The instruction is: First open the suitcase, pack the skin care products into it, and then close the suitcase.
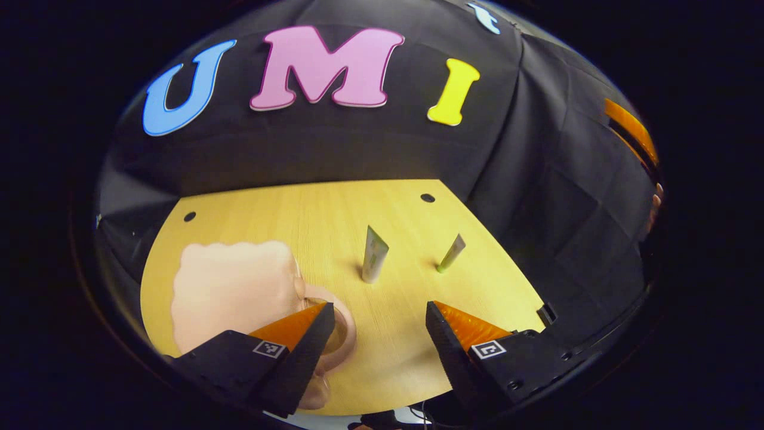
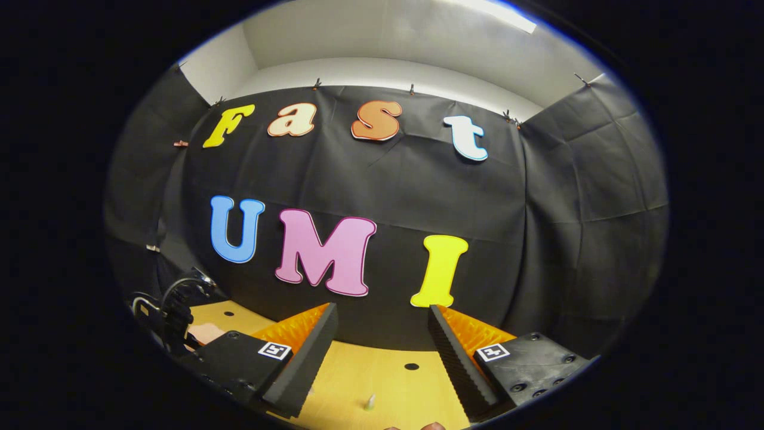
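Yellow wooden table (image 1: 334, 221) holds a closed pink suitcase (image 1: 236, 289) left, two skin care tubes (image 1: 374, 255) upright nearby. Left gripper (image 1: 379, 319) hovers spread wide above; right gripper (image 2: 382, 325) likewise gapes, empty.

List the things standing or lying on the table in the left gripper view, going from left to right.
Pink suitcase → larger upright tube → smaller tube with the green cap, leaning.
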A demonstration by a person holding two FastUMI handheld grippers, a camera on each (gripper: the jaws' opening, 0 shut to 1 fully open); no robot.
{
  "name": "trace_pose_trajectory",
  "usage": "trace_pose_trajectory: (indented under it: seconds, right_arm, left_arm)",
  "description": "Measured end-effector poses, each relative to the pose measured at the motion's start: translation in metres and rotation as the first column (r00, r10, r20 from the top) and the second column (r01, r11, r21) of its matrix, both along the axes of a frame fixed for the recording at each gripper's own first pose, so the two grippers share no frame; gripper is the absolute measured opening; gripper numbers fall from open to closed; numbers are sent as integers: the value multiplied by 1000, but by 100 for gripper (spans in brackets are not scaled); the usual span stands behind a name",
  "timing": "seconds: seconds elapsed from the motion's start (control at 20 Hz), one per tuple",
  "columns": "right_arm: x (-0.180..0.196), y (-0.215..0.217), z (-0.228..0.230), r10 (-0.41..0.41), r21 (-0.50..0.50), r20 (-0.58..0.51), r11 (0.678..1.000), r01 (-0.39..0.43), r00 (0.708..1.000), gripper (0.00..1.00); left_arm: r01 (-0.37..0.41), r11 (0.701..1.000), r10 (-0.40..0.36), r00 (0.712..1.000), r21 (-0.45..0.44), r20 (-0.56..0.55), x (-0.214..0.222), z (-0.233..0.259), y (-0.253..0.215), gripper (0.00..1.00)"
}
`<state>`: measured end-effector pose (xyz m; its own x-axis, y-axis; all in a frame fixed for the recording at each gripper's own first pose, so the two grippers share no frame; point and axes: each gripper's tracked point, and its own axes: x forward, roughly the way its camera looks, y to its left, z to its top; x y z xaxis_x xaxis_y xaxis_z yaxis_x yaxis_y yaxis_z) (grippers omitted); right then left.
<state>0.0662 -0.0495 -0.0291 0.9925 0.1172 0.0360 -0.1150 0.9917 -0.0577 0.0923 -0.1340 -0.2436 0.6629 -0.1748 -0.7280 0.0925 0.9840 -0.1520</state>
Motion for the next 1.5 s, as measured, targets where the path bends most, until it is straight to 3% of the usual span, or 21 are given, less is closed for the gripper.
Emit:
trace_pose_trajectory:
  seconds: [0.4,0.75,0.85,0.95,1.0,1.1,1.2,1.35,1.5]
  right_arm:
    - [26,-38,-47,28,-8,-77,1000,-29,997,96]
    - [39,-55,-69,41,17,-117,999,-39,992,96]
    - [41,-58,-76,50,22,-131,999,-47,990,96]
    - [44,-63,-81,54,30,-142,998,-50,988,96]
    - [44,-64,-83,59,38,-146,998,-54,988,96]
    - [45,-66,-85,67,51,-147,997,-60,987,96]
    - [49,-64,-90,69,61,-155,996,-61,985,96]
    - [51,-54,-83,80,78,-140,995,-69,987,96]
    - [55,-29,-77,109,103,-131,990,-96,985,96]
  left_arm:
    - [-142,986,159,955,81,-252,26,-93,17,97]
    - [-185,977,211,916,107,-342,33,-131,10,96]
    - [-137,984,171,916,118,-363,30,-141,7,94]
    - [-54,970,145,912,237,-384,24,-146,28,67]
    - [-38,967,134,918,253,-373,24,-141,31,46]
    - [-57,977,128,925,203,-357,26,-128,23,17]
    - [-74,977,141,928,200,-344,25,-107,29,16]
    - [-64,977,118,956,203,-269,26,-48,43,14]
    - [-86,966,127,980,246,-155,26,22,86,13]
